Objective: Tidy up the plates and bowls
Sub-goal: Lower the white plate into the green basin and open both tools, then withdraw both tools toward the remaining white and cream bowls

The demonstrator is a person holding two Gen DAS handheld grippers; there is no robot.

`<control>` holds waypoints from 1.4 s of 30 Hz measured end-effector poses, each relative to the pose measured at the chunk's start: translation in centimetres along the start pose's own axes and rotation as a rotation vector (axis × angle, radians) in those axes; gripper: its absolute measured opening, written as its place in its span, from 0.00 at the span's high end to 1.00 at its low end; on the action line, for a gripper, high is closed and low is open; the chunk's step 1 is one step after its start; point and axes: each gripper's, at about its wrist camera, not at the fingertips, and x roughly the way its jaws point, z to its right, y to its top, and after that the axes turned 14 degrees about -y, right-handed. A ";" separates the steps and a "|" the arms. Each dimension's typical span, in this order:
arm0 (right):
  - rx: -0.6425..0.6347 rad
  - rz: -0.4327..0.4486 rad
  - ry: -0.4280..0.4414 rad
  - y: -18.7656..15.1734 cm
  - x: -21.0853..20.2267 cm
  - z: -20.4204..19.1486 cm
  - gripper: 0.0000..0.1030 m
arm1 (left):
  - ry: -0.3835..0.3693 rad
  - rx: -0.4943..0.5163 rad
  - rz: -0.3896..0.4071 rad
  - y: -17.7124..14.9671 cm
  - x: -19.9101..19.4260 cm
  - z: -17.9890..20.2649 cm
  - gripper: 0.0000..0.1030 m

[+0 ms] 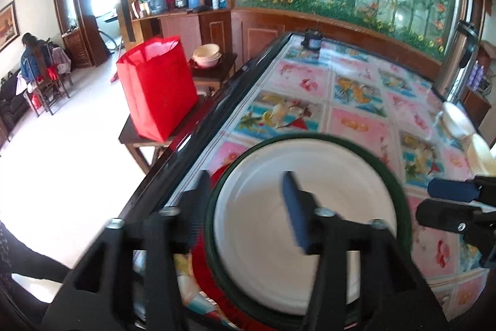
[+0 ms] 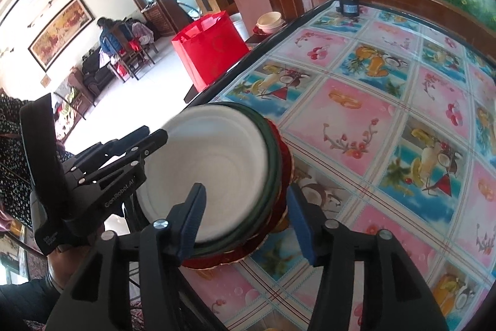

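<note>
A white bowl sits on top of a stack with a dark green plate and a red plate under it, near the table's left front edge. My left gripper straddles the bowl's near left rim, one finger outside and one inside; the bowl is blurred. In the right wrist view the left gripper shows at the bowl's left side. My right gripper is open, its fingers on either side of the stack's near right rim without a hold. Its tips show at right in the left wrist view.
The table has a pink and blue fruit-print cloth. A small dark jar stands at its far end, a steel flask and white dishes at far right. A red bag and cream bowls sit on side tables left.
</note>
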 end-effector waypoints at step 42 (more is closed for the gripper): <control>0.394 0.159 -0.252 -6.5 -11.7 21.7 0.23 | -0.345 0.232 -0.057 3.1 5.7 24.0 0.50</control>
